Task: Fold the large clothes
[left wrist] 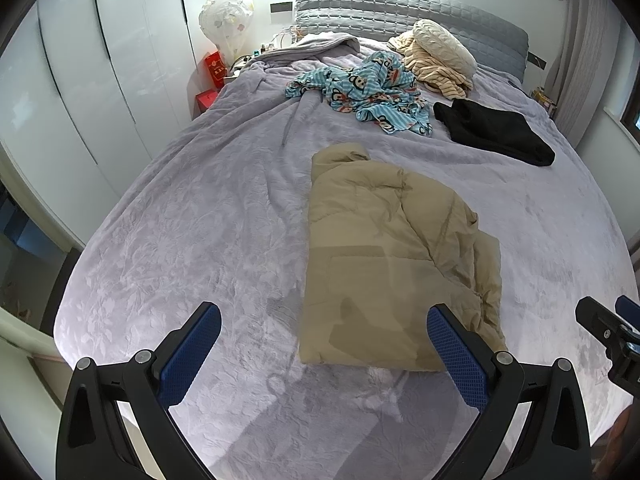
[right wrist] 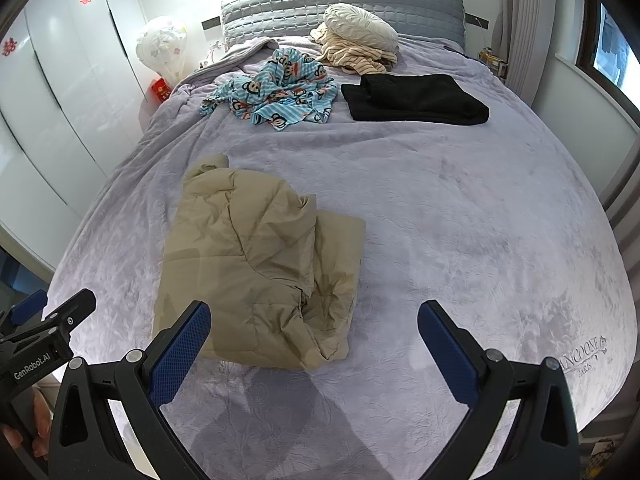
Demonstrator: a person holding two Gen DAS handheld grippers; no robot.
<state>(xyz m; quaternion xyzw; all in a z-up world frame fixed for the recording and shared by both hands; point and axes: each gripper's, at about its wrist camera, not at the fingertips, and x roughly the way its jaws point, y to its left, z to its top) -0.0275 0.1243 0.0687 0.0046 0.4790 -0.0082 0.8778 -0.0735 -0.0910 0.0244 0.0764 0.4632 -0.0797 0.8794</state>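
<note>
Both my tools are spread wide with nothing in them right now. Left tool (left wrist: 324, 340) hangs over the near end of the bed (left wrist: 200, 240), its right pad lined up over the bottom corner of the tan puffer jacket (left wrist: 384, 264). Right tool (right wrist: 314, 336) hovers just to the right of that same jacket (right wrist: 256, 264), blue pads apart over bare lilac blanket (right wrist: 480, 240). I can see each tool poking into the edge of the other one's view.

The jacket lies folded into a rough rectangle in the middle of the bed, sleeve bunched on its right side, hood end pointing toward the headboard (right wrist: 340, 4).

Further up there's a folded black garment (right wrist: 416, 98) on the right, a crumpled blue monkey-print piece (right wrist: 276, 92) left of it, then a cream striped pile with a round white cushion (right wrist: 360, 28) on top, right against the headboard. White wardrobe doors (left wrist: 80, 80) run along the left.
</note>
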